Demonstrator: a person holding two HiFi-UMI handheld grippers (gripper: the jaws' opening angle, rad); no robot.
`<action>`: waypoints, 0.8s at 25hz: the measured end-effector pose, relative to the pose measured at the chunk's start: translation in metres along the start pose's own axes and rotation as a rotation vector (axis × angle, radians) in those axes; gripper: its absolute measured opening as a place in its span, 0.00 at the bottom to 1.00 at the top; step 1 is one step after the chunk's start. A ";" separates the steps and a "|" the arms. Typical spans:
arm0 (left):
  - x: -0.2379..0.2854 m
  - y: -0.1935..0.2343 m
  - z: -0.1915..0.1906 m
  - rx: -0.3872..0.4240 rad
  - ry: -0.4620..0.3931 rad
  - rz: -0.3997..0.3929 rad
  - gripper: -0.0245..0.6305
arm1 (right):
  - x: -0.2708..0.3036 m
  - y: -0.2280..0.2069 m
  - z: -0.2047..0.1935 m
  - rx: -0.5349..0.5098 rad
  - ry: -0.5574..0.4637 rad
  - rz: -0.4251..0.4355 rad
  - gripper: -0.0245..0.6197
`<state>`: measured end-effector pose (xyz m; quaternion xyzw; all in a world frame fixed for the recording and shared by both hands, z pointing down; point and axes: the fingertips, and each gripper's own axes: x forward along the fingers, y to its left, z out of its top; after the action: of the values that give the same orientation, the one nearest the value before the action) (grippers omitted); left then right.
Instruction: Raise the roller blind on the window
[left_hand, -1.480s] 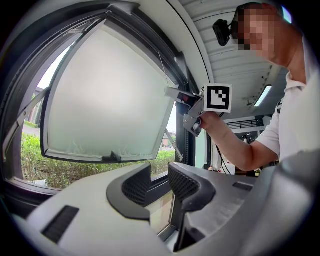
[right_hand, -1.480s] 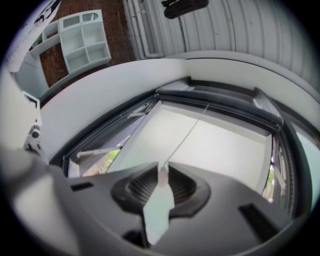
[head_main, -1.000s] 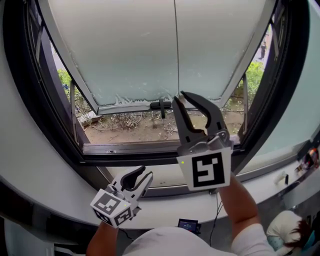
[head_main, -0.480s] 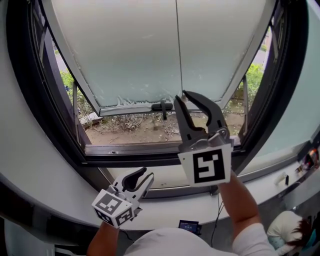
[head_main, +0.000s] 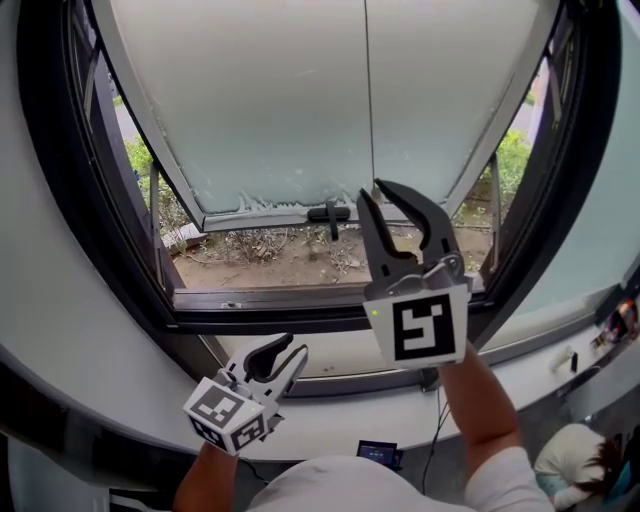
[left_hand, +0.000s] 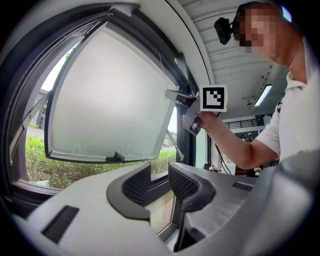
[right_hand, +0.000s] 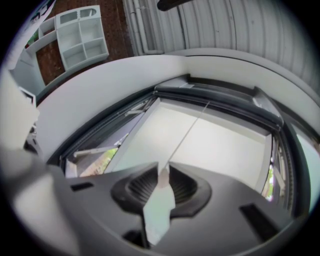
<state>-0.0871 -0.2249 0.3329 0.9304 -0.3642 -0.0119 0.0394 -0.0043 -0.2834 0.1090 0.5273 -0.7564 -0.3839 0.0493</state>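
Note:
A thin blind cord (head_main: 366, 100) hangs straight down in front of the frosted window sash (head_main: 250, 110), which is tilted open outward. My right gripper (head_main: 370, 190) is raised in front of the glass with its tips closed on the cord's lower end. In the right gripper view a white pull tab (right_hand: 160, 200) sits pinched between the ribbed pads, and the cord (right_hand: 187, 132) runs up from it. My left gripper (head_main: 290, 348) rests low by the sill, open and empty; its pads (left_hand: 182, 182) stand apart. No blind fabric is distinguishable.
The dark window frame (head_main: 60, 200) surrounds the opening, with a black handle (head_main: 330, 212) on the sash's lower edge. Bare ground and shrubs (head_main: 280, 255) lie outside. A white sill (head_main: 320, 355) runs below, and small items sit on the ledge at the right (head_main: 618, 315).
Both grippers keep their places against the window. Only the head view has shifted slightly, so everything sits a little further right in the picture.

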 end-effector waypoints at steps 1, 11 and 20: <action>0.000 0.001 0.000 0.000 0.001 0.000 0.23 | 0.000 0.000 0.000 0.000 0.002 -0.002 0.13; -0.005 0.009 0.003 -0.002 -0.009 -0.001 0.23 | 0.000 -0.003 0.009 -0.015 -0.027 -0.022 0.20; -0.018 0.016 0.007 -0.022 -0.034 0.008 0.23 | -0.020 0.000 -0.004 0.007 -0.002 -0.038 0.21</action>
<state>-0.1112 -0.2246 0.3270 0.9281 -0.3684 -0.0314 0.0433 0.0063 -0.2688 0.1192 0.5413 -0.7477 -0.3825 0.0395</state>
